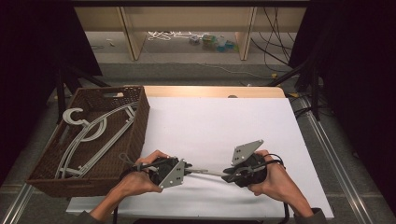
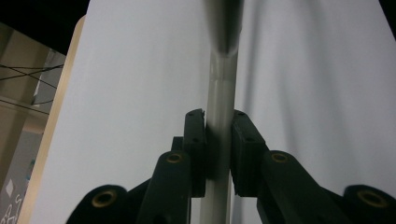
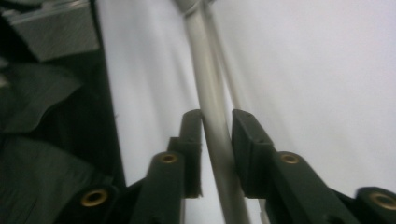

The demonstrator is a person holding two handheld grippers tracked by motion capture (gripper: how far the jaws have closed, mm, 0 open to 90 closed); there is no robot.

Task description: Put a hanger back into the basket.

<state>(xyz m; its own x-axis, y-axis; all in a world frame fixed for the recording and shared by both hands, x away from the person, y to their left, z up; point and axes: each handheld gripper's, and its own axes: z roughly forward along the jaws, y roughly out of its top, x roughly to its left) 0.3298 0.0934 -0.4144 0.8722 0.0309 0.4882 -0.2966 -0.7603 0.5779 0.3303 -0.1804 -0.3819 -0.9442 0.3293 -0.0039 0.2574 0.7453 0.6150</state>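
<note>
Dim room with dark edges; the white paper-covered tabletop (image 1: pixel 219 126) is evenly lit, and both gripper views are blurred close up.

a slim grey rod (image 1: pixel 208 172) is lying roughly level just above the white table top (image 1: pixel 210 121), near its front edge, running left to right. it is looking smooth, round and pale, with a thinner grey bar (image 3: pixel 223 70) running beside it at one end.
</note>
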